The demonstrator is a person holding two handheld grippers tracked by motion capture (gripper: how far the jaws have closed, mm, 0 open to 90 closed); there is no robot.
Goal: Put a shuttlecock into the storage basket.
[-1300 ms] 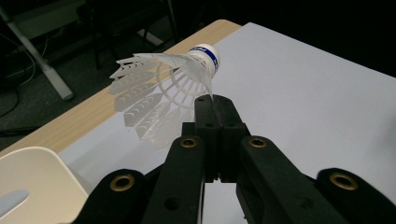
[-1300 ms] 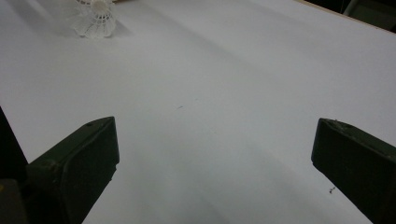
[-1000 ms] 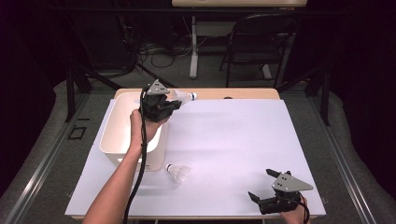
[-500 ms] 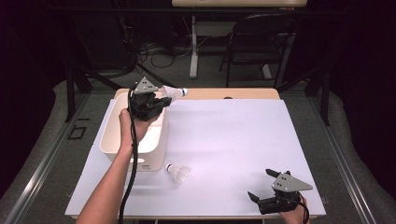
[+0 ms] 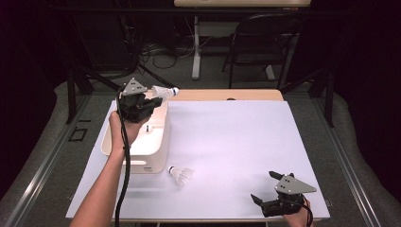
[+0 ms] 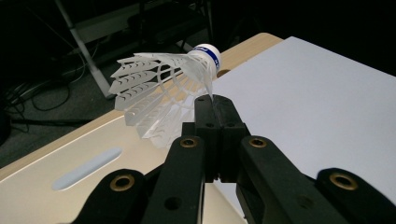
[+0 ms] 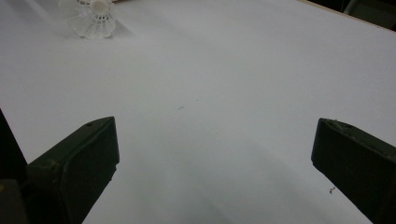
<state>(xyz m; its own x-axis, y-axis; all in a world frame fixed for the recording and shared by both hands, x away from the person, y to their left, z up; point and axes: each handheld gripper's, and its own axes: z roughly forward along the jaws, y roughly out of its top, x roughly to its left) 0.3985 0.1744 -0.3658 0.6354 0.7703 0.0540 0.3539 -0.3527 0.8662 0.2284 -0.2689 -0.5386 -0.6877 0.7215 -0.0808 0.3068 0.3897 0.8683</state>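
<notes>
My left gripper [image 5: 150,96] hangs over the far end of a cream bin [image 5: 160,142] at the table's left, shut on a white shuttlecock [image 5: 163,91]. In the left gripper view the jaws [image 6: 215,103] pinch the skirt of that shuttlecock [image 6: 159,84], its blue-banded cork pointing away. A second white shuttlecock [image 5: 180,174] lies on the white sheet just in front of the bin, and it appears far off in the right gripper view [image 7: 91,17]. My right gripper [image 5: 265,187] rests open near the front right corner, with bare sheet between its jaws [image 7: 212,149].
The white sheet [image 5: 236,142] covers most of the wooden table [image 5: 227,95]. A dark chair [image 5: 265,42] and cables stand beyond the far edge. A slot-shaped handle [image 6: 86,169] cuts the bin's wall.
My left gripper has carried the shuttlecock leftward and farther back over the bin. The right gripper and the loose shuttlecock have stayed put.
</notes>
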